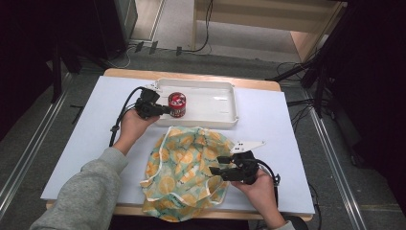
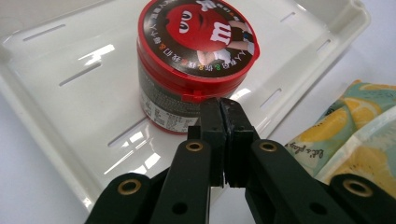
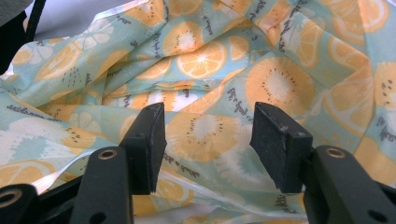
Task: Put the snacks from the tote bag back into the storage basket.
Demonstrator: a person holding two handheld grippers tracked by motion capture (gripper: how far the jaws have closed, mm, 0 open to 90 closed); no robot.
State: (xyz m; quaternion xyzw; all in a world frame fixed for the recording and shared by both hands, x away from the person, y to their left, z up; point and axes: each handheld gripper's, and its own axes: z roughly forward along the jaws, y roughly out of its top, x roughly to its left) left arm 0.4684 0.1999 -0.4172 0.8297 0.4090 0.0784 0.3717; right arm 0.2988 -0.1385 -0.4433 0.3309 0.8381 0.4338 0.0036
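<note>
fruit-print cloth near you, red-lidded jar in the tray beyond

nearest you, the crumpled cloth (image 1: 186, 170) printed with orange and kiwi slices lies on the white surface (image 1: 76, 143), its near edge hanging over the front. your right gripper (image 1: 215, 166) sits at the cloth's right side, and in the right gripper view (image 3: 208, 144) its 2 fingers (image 3: 147, 142) are spread apart with the printed cloth (image 3: 210, 84) showing between them, nothing pinched.

farther out on the left, your left gripper (image 1: 165, 110) reaches over the near-left rim of the white tray (image 1: 215, 103). in the left gripper view (image 2: 223, 105) its fingers (image 2: 211, 135) are pressed together, their tips right at the red rim of the jar (image 2: 191, 65); whether they touch it you cannot tell.

the jar (image 1: 176, 104) stands upright in the left part of the tray (image 2: 56, 88), its printed lid facing up. the tray lies near the far edge of the surface, just beyond the cloth (image 2: 355, 130).
</note>
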